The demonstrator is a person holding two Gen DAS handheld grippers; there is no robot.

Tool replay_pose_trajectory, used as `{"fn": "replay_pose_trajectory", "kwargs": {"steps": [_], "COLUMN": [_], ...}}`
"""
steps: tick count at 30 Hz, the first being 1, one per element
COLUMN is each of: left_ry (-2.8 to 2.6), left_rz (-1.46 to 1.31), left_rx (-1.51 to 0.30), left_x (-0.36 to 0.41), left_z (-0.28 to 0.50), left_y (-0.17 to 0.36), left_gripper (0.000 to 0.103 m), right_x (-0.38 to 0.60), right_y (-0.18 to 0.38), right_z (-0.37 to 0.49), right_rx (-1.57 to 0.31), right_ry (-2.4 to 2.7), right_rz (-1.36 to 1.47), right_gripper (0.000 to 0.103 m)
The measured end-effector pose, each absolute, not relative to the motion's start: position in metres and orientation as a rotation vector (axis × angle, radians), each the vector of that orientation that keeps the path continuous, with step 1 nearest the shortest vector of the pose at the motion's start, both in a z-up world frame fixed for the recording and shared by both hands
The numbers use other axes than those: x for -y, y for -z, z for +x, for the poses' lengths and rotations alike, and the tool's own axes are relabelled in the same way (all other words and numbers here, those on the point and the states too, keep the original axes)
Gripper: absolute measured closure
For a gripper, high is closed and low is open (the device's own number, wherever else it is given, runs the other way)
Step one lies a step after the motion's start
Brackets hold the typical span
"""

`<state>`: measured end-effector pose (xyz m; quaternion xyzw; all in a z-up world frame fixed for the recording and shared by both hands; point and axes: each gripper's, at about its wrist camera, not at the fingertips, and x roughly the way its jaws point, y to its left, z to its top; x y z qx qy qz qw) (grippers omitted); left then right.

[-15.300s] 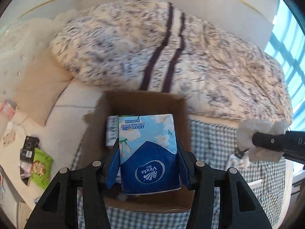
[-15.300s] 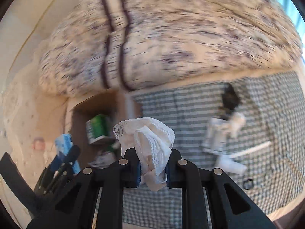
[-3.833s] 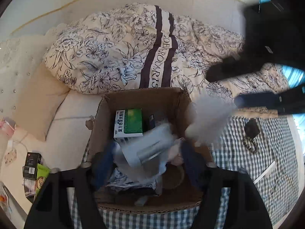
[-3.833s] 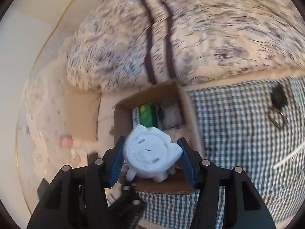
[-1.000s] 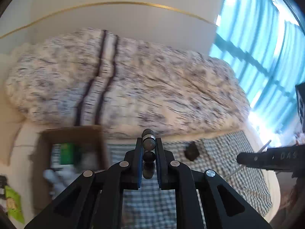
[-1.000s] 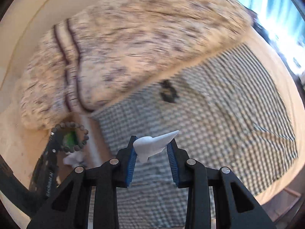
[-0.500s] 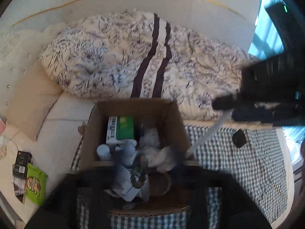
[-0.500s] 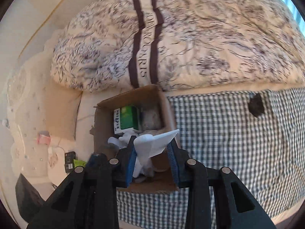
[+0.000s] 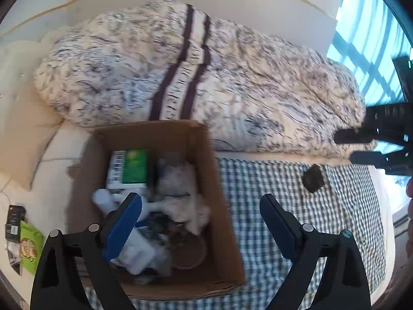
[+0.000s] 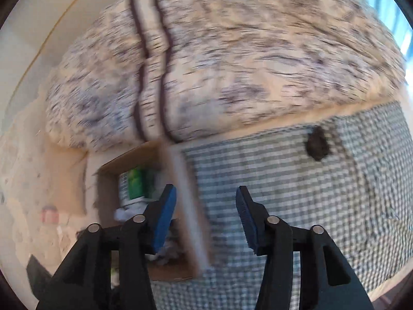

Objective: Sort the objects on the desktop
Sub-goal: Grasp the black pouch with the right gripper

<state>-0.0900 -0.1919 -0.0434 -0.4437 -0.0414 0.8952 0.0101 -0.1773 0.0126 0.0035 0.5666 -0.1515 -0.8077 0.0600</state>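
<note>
Both claws have let go since a second ago: the left claw [image 9: 200, 208], then pinching a string of dark beads, now hangs over the cardboard box [image 9: 219, 180] with its jaws spread wide, opening further and holding nothing, while the right claw [image 10: 206, 201] no longer carries the white plastic piece it gripped half a second back; its jaws are opening with nothing between them.

Nearest in the left wrist view, the left claw's blue pads [image 9: 124, 230] sit above the near half of the box. Under them lies a jumble of white and grey things, blurred, so I can only say that the dark beads [image 9: 157, 223] seem to lie among them near the middle. Farther in the box a green and white carton [image 9: 130, 166] rests against the far left corner.

The box stands on the left end of a blue checked cloth [image 9: 284, 188] spread over the bed. To the right on that cloth, well apart from the box, lies one small dark object [image 9: 313, 178], the only loose thing left on the checks. The right claw's black fingers [image 9: 358, 135] reach in from the right edge, above that object.

Off the cloth at near left lie a green packet [image 9: 31, 245] and a dark packet [image 9: 14, 222].

Beyond everything, a floral duvet [image 9: 206, 77] with two dark stripes is heaped along the far side of the bed.
</note>
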Motion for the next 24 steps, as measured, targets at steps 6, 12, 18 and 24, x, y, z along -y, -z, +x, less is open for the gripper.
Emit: {"fn": "replay_pose_trajectory", "kwargs": {"steps": [6, 12, 18, 24], "left_ry": [-2.726, -2.684, -2.656, -2.603], "left_rz": [-1.426, -1.515, -1.618, -1.700], "left_rx": [0.090, 0.070, 0.033, -0.010], "left_x": [0.136, 0.087, 0.052, 0.036], "left_z": [-0.111, -0.136, -0.161, -0.172], "left_y": [0.067, 0.100, 0.137, 0.157], "left_gripper": [0.005, 0.000, 0.000, 0.000], "right_x": [-0.122, -0.179, -0.176, -0.158], "right_y": [0.037, 0.078, 0.131, 0.181], "right_z": [-0.191, -0.216, -0.251, -0.283], "right_rx": [0.483, 0.411, 0.307, 0.188], "right_ry": [2.560, 2.571, 2.469, 2.396], "right_rz": [1.853, 1.968, 1.997, 2.033], "right_gripper": [0.051, 0.051, 0.051, 0.043]}}
